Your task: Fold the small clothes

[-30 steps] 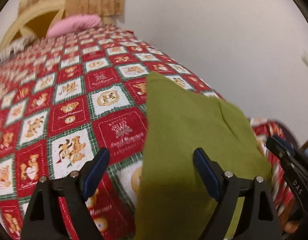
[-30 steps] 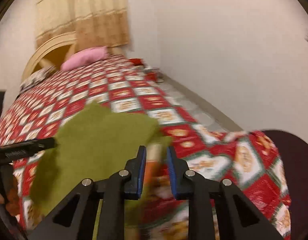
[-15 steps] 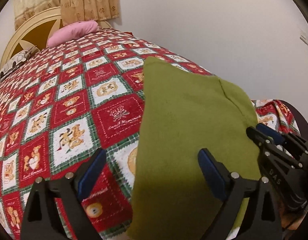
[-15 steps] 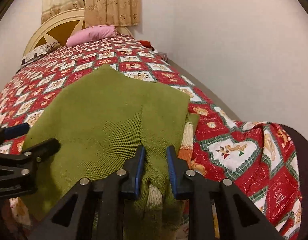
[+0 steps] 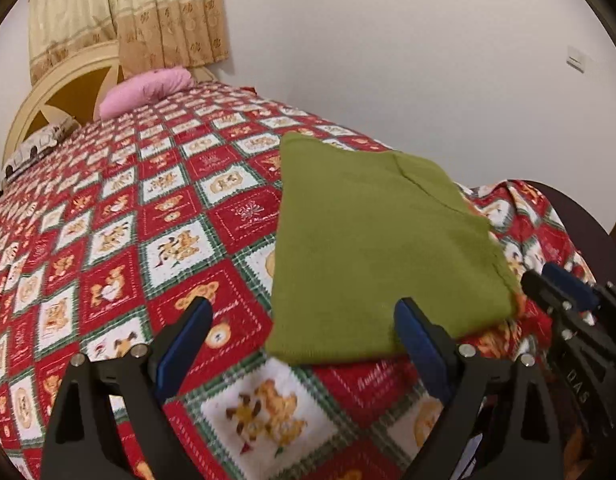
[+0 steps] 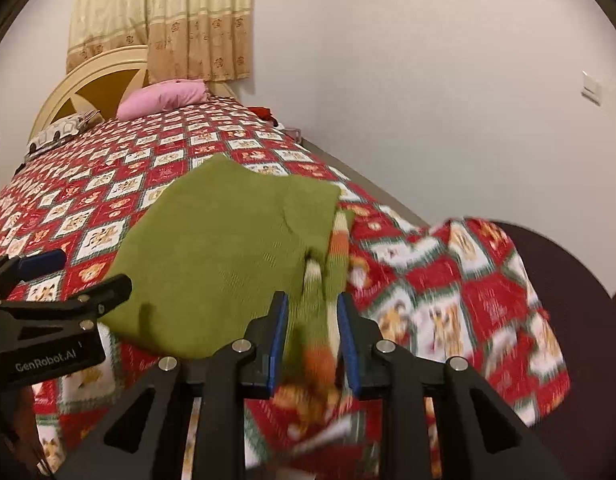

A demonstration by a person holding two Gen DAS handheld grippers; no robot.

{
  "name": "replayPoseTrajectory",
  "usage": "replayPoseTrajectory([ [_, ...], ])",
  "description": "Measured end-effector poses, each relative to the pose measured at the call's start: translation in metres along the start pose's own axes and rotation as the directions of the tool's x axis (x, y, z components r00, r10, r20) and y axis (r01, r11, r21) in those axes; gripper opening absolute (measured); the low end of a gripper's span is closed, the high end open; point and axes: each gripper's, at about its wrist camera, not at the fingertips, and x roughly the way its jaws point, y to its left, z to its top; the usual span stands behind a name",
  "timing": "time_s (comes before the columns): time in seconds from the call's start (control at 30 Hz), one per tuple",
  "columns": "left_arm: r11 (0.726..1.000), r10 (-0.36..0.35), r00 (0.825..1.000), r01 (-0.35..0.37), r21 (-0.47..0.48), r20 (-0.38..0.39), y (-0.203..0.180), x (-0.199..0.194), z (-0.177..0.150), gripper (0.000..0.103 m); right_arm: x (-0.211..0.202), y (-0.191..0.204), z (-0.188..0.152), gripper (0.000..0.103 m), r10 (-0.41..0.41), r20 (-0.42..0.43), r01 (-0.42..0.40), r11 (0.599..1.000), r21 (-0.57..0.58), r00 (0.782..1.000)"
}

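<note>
- Folded olive-green knit garment (image 5: 372,248) lies flat on bed w/ red-and-white teddy-bear patchwork quilt (image 5: 120,240), nr its foot end.
- Left gripper (image 5: 304,344): fingers spread wide, holding nothing, just short of garment's near edge.
- Right gripper (image 6: 312,340): fingers part-closed round striped orange-cream-green sleeve (image 6: 332,256); contact blurred, can't tell.

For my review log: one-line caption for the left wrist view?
Open left gripper hovers by folded green sweater on the teddy-bear quilt.
</note>
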Motion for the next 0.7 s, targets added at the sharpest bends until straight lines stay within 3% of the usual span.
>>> replayPoseTrajectory([
  [0.07,0.999,0.025,0.999,-0.026,0.02,0.026,-0.002,-0.012,-0.005,0.095,-0.009,0.0,-0.009,0.03,0.004,-0.001,-0.004,1.0,0.019,1.0],
  [0.17,0.999,0.034,0.998,-0.035,0.035,0.048,-0.002,-0.025,-0.01,0.097,-0.024,-0.001,-0.019,0.055,0.001,0.008,-0.002,1.0,0.029,1.0],
  [0.2,0.999,0.029,0.998,-0.03,0.034,0.053,-0.002,-0.03,-0.011,0.098,-0.029,0.0,-0.022,0.057,-0.005,0.016,0.004,1.0,0.029,1.0],
  [0.27,0.999,0.024,0.997,-0.025,0.026,0.069,-0.003,-0.04,-0.013,0.103,-0.039,0.0,-0.026,0.057,-0.011,0.028,0.01,0.999,0.033,1.0],
  [0.5,0.996,0.062,0.989,-0.07,0.055,0.132,-0.013,-0.069,-0.019,0.103,-0.076,-0.008,-0.026,0.057,-0.02,0.094,0.008,0.993,0.118,0.995],
  [0.7,0.992,0.1,0.98,-0.111,0.057,0.171,-0.016,-0.087,-0.021,0.103,-0.107,-0.004,-0.021,0.061,-0.042,0.198,0.016,0.991,0.133,0.979],
])
